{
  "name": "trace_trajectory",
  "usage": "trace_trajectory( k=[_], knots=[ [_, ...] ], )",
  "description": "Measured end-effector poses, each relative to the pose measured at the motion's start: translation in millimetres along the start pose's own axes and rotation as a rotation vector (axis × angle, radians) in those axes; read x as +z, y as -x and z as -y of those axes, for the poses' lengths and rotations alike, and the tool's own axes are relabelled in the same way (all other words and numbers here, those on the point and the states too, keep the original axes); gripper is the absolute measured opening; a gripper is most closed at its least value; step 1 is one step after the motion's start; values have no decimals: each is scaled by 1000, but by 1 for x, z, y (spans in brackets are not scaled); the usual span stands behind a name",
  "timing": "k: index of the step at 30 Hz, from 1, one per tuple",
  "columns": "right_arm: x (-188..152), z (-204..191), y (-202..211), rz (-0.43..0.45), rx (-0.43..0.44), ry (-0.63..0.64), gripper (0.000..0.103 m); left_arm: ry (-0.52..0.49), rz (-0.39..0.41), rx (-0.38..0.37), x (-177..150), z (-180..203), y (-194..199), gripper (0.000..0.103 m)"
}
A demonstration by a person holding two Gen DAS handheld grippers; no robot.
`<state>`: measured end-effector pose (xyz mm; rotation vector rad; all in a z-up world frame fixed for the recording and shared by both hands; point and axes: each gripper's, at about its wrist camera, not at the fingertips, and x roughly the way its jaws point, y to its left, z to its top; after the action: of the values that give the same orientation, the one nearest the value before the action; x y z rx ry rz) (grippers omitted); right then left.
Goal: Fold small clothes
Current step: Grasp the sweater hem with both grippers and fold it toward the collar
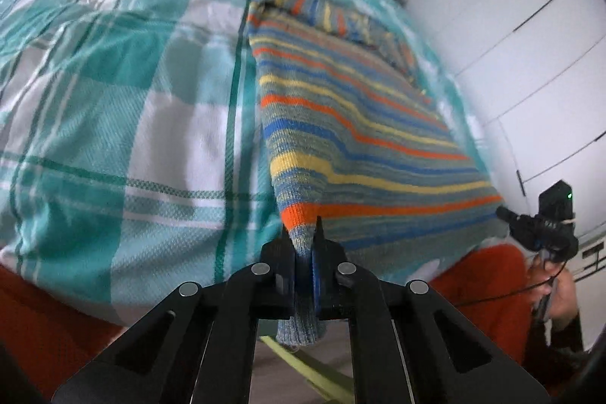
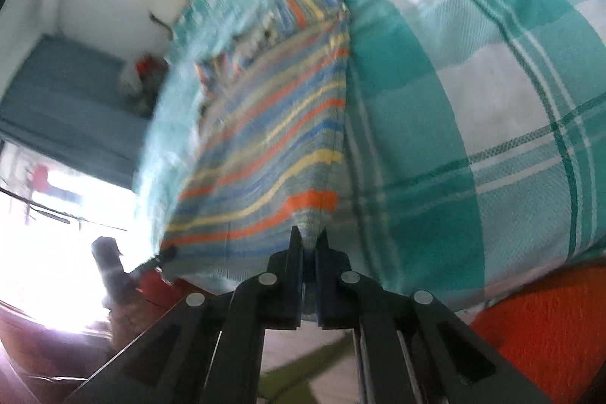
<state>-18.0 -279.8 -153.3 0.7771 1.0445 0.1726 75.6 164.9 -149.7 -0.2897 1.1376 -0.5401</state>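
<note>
While both my grippers, left [image 1: 302,226] and right [image 2: 310,233], point forward, jaws clamped on near corners, the striped sweater [image 1: 341,124] runs lengthwise away across the checked bedspread [image 1: 113,93].

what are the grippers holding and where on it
Both hold the striped sweater: left gripper and right gripper each pinch a bottom hem corner.

Teal-and-white checked bedsheet [image 1: 113,124] across bed, wrinkled. White wardrobe doors [image 1: 530,25] far right in left wrist view. Red-orange blanket [image 2: 538,328] at near edge. Blue bedding [image 2: 64,108] far left, bright window glare [image 2: 57,260] below.
</note>
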Motion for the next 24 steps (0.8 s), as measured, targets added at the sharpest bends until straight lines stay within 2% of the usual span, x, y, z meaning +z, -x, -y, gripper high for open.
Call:
trace_trajectory(
  k=[2,8,11,14,16,18,19,20,21,24],
  knots=[
    [1,-1,6,8,12,1,4,-26,-7,18,-1,3,-3,4],
    [9,9,-22,-57,-107,53,5,0,-125,96,-8,-16,-53,4],
    [14,20,-44,-91,-145,46,6,13,-102,76,-5,-13,-47,4],
    [15,26,-59,-122,-186,16,16,19,-90,65,-5,-12,-42,4],
    [10,30,-68,-136,-187,5,42,30,-104,66,-7,-15,-46,4],
    [4,33,-76,-167,-186,13,44,39,-118,66,-10,-18,-50,4],
    [2,33,-78,-177,-184,21,39,44,-114,60,-11,-18,-48,4],
    [1,33,-77,-178,-178,25,27,48,-106,53,-9,-18,-45,4],
    [0,33,-73,-183,-155,19,6,55,-91,37,-9,-17,-38,4],
    [-1,28,-51,-148,-119,16,5,59,-52,1,-9,-11,-16,4]
  ],
)
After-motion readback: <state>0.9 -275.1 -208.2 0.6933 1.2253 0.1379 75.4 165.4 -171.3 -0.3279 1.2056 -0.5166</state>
